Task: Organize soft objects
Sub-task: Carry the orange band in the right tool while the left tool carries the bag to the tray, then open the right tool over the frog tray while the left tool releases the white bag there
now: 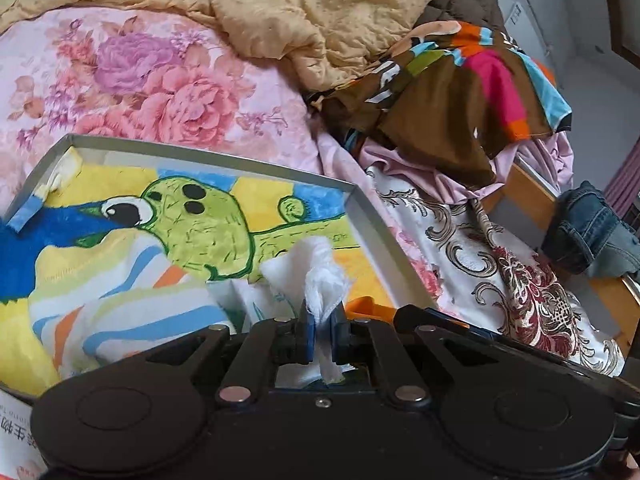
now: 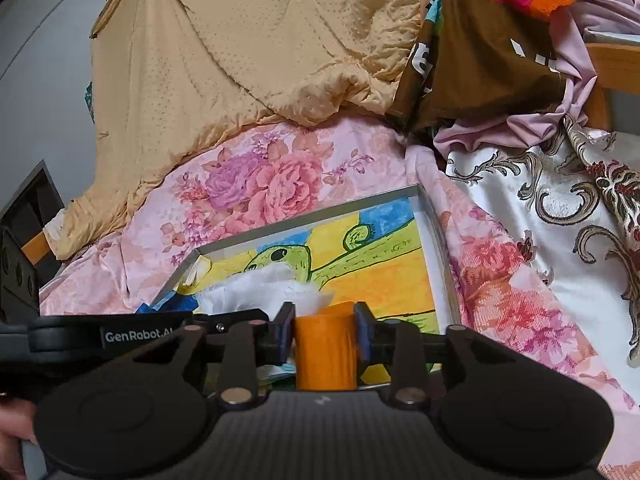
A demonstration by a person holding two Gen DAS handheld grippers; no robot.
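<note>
while the shallow grey box (image 1: 372, 216) is lying on the bed's pink floral bedspread (image 1: 132, 80), its inside printed with a green cartoon creature on yellow and blue, both tools are working over its near end. the left tool (image 1: 322, 318) is pinching a tuft of white gauzy cloth (image 1: 320, 276) between its 2 blue pads, nearly pressed together, and the cloth is sticking up above the pads over the box's near end. just beside it, inside the box toward the left wall, a striped soft cloth (image 1: 132, 304) in blue, orange and pale yellow is lying bunched. the right tool (image 2: 325, 330) is standing part spread around an orange cup-shaped thing (image 2: 325, 344) over the box's near edge; whether the pads are pressing it i cannot tell. beyond the box's far wall a tan quilt (image 1: 320, 12) is heaped on the bedspread. to the right of the box a brown, pink and orange cloth (image 1: 460, 92) is piled above a cream brocade fabric (image 1: 480, 248), and folded denim (image 1: 588, 228) is lying further right.
</note>
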